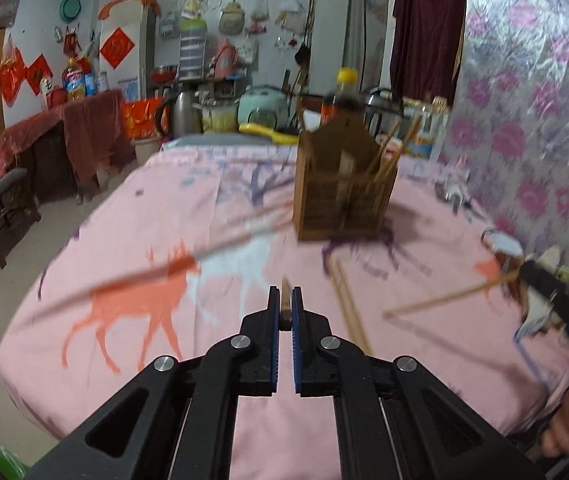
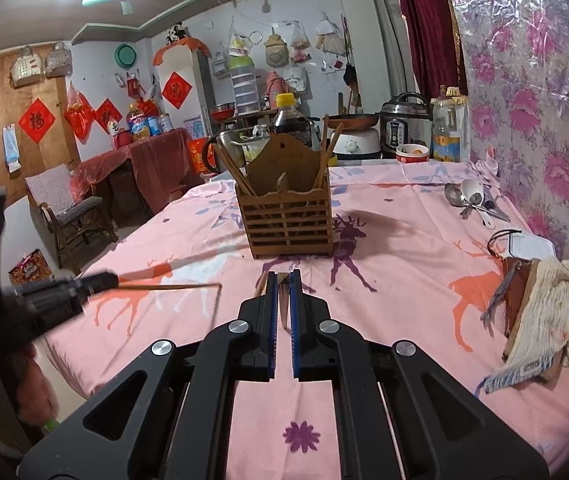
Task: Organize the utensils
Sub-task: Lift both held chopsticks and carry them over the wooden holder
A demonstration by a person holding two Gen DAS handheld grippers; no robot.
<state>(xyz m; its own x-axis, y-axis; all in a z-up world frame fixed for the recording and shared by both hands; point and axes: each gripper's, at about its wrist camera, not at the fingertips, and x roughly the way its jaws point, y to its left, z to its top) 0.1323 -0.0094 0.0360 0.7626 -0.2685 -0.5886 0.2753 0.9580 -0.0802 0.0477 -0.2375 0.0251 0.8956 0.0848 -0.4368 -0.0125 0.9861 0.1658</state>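
A wooden utensil holder (image 2: pixel 290 216) stands on the pink deer-print tablecloth (image 2: pixel 404 264), chopsticks already upright in its compartments. In front of the holder, the left gripper (image 1: pixel 284 306) is clamped on one chopstick (image 2: pixel 172 287), and the right gripper (image 2: pixel 283 300) is clamped on another chopstick (image 1: pixel 448 299). More chopsticks (image 1: pixel 350 304) lie before the holder; spoons (image 2: pixel 470 196) lie to its right

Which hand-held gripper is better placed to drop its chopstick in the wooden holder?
Probably right: holder sits dead ahead of the right hand-held gripper, off-axis for the left hand-held gripper.
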